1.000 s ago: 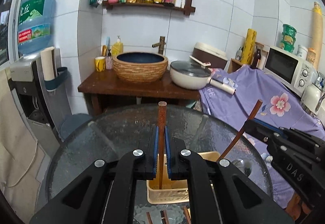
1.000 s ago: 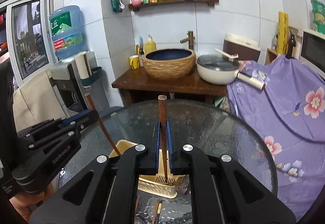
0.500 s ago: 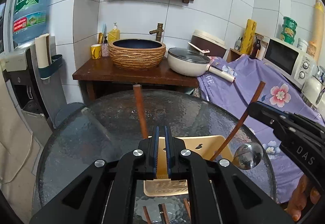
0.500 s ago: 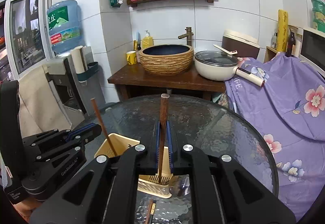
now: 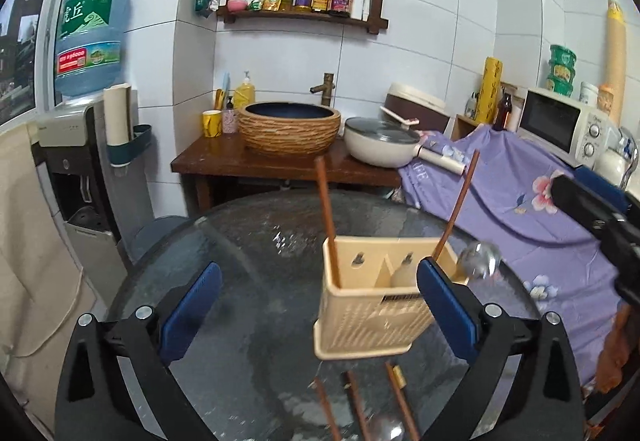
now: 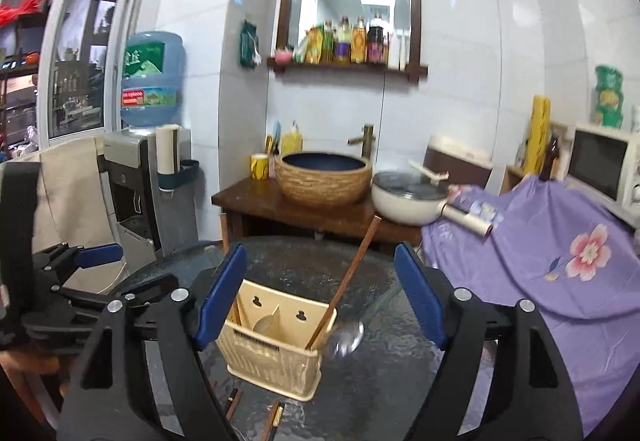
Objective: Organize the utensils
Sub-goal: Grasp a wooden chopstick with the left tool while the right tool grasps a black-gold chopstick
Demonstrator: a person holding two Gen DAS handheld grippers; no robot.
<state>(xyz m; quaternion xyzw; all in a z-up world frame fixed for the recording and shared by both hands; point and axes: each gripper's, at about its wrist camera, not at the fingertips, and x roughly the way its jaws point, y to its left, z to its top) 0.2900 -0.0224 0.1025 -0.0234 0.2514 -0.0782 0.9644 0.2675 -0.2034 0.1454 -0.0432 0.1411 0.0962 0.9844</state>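
With both chopsticks (image 5: 328,217) standing in the basket (image 5: 372,317) mid-table (image 5: 248,241), the left gripper (image 5: 316,305) and right gripper (image 6: 320,301), jaws just opened wide and empty, should back off straight, clear of the sticks, before reaching the near-edge utensils (image 5: 356,405).

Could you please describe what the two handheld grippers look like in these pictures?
Both look alike: the left gripper and the right gripper have matte black angular bodies with round silver screw heads, and two black fingers faced with flat blue pads. In the right wrist view, the left gripper's black side housing shows small pale lettering, too blurred to read. No cables or sleeves are visible.
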